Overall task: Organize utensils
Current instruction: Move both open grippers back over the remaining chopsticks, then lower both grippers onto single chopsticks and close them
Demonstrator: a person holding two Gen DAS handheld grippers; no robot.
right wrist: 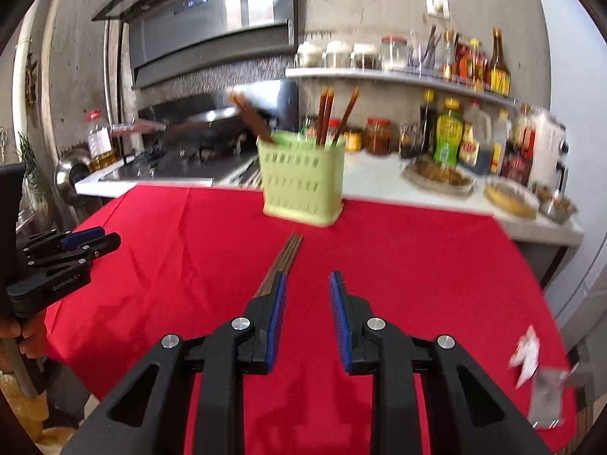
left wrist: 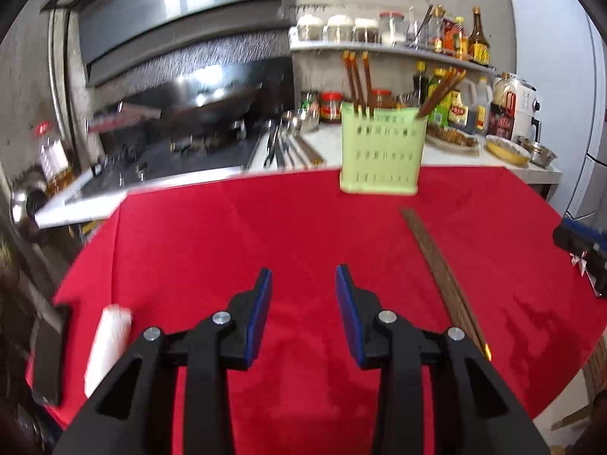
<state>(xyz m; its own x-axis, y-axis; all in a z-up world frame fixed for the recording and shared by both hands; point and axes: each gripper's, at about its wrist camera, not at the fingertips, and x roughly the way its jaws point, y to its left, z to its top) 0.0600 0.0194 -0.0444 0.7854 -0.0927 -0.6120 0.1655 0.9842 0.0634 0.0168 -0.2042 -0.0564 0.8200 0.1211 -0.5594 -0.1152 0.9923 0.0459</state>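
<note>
A light green slotted utensil holder stands at the far edge of the red tablecloth, with several brown chopsticks upright in it. A bundle of brown chopsticks lies flat on the cloth in front of the holder. My left gripper is open and empty, to the left of the lying chopsticks. My right gripper is open and empty; its left finger covers the near end of the bundle. The left gripper also shows in the right wrist view.
A white roll and a dark flat object lie at the cloth's left edge. Crumpled wrappers lie at the right edge. Behind the table a counter carries a stove with wok, bottles, jars and food dishes.
</note>
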